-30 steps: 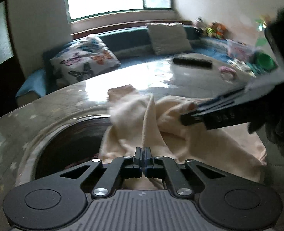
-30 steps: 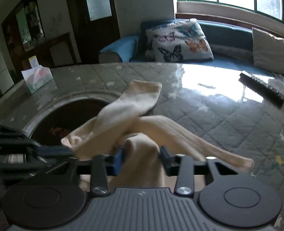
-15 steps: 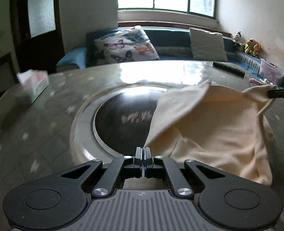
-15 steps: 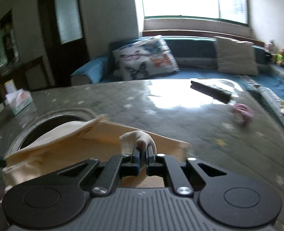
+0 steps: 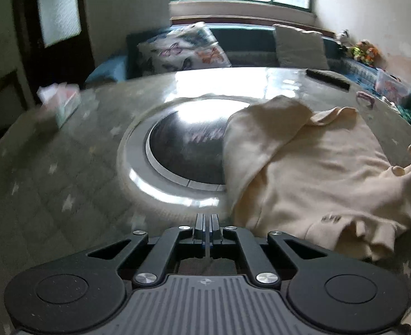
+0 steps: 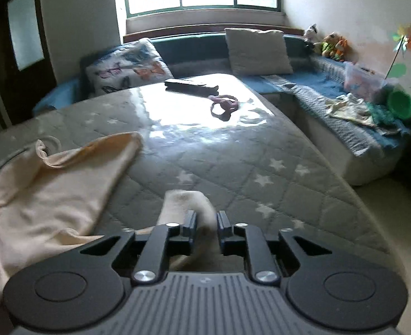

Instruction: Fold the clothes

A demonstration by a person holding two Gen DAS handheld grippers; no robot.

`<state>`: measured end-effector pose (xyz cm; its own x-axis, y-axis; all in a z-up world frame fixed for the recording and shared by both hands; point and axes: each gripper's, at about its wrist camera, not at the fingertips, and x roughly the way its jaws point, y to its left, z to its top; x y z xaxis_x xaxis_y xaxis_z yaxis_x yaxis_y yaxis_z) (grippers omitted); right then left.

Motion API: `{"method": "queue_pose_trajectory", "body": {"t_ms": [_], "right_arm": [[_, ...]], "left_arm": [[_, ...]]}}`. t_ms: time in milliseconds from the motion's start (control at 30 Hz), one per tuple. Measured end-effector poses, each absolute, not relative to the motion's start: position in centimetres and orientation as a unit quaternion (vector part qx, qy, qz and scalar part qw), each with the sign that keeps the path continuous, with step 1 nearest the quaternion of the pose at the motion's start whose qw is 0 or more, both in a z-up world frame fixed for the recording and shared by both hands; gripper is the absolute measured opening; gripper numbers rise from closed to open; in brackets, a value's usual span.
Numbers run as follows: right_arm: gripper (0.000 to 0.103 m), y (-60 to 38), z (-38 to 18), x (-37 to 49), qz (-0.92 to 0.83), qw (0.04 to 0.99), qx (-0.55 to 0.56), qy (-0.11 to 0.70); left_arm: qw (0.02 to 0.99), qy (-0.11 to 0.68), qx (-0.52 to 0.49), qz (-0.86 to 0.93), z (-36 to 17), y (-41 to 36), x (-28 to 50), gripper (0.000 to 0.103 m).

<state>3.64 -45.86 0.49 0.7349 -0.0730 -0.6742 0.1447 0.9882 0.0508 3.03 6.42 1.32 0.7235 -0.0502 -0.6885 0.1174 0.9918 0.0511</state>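
The left gripper (image 5: 206, 224) hangs with jaws together and empty beside a cream garment (image 5: 311, 173) spread on the quilted table (image 6: 233, 167); the right gripper (image 6: 206, 224) pinches the garment's edge. Beyond the garment lie a remote (image 6: 191, 86) and butterfly cushion (image 6: 127, 68).

Garment (image 5: 317, 173) cream; table cover (image 6: 233, 156) grey, quilted, white stars; pillow (image 5: 183, 50) white, butterfly print; bowl (image 6: 400, 106) green.
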Motion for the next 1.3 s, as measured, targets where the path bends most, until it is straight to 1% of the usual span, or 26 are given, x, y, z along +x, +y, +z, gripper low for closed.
{"method": "queue_pose_trajectory", "body": {"t_ms": [33,67,100,200,233,267,333,433,467,633,700,733,767,867,967,1133,1233,1300], "right_arm": [[0.020,-45.9,0.7,3.8,-0.063,0.931,0.044,0.356],[0.025,-45.7,1.0,4.0,-0.062,0.933,0.040,0.352],[0.028,-45.4,1.3,4.2,-0.058,0.935,0.036,0.347],[0.034,-44.1,1.7,5.5,-0.031,0.939,0.023,0.342],[0.036,-43.6,1.7,5.9,-0.019,0.939,0.020,0.343],[0.036,-43.1,1.7,6.4,-0.006,0.939,0.017,0.343],[0.037,-41.8,1.5,7.6,0.018,0.937,0.011,0.349],[0.041,-39.9,0.9,9.5,0.050,0.932,0.001,0.358],[0.042,-39.3,0.7,10.1,0.059,0.931,-0.002,0.361],[0.043,-37.3,-0.4,12.9,0.088,0.924,-0.018,0.372],[0.045,-37.1,-0.6,13.6,0.096,0.922,-0.024,0.375],[0.047,-36.9,-0.7,14.0,0.099,0.921,-0.027,0.377],[0.049,-36.8,-0.8,14.4,0.102,0.920,-0.029,0.378],[0.049,-36.4,-1.2,15.6,0.108,0.917,-0.036,0.383],[0.049,-36.1,-1.7,16.9,0.112,0.914,-0.042,0.388],[0.050,-35.7,-2.3,18.8,0.113,0.912,-0.048,0.392],[0.051,-35.5,-2.6,19.7,0.115,0.911,-0.044,0.395],[0.051,-35.3,-2.7,20.2,0.116,0.910,-0.041,0.396]], "left_arm": [[0.929,0.362,0.054,-0.050,1.5,5.8,3.5,0.014],[0.931,0.355,0.062,-0.054,1.7,5.2,4.0,0.026],[0.933,0.346,0.071,-0.061,1.9,4.5,4.6,0.030],[0.936,0.327,0.095,-0.093,2.2,1.8,6.8,0.034],[0.936,0.321,0.102,-0.105,2.3,0.9,7.6,0.037],[0.934,0.320,0.107,-0.114,2.2,0.0,8.5,0.039],[0.931,0.319,0.118,-0.130,1.9,-1.9,10.5,0.040],[0.929,0.311,0.133,-0.153,1.2,-4.5,13.1,0.047],[0.928,0.309,0.137,-0.155,0.9,-5.3,13.9,0.049],[0.923,0.328,0.140,-0.142,-1.1,-7.5,17.8,0.049],[0.924,0.329,0.148,-0.130,-1.9,-7.6,18.7,0.049],[0.924,0.329,0.152,-0.123,-2.2,-7.6,19.0,0.042],[0.925,0.330,0.146,-0.119,-2.2,-7.2,19.3,0.026],[0.929,0.333,0.125,-0.106,-2.0,-5.7,20.1,0.009],[0.938,0.320,0.109,-0.077,-0.9,-3.5,20.3,0.007],[0.952,0.299,0.072,-0.006,1.6,1.7,19.5,0.007],[0.950,0.305,0.054,0.038,2.3,5.3,18.3,0.006],[0.945,0.317,0.044,0.063,2.4,7.7,17.4,0.010]]}}
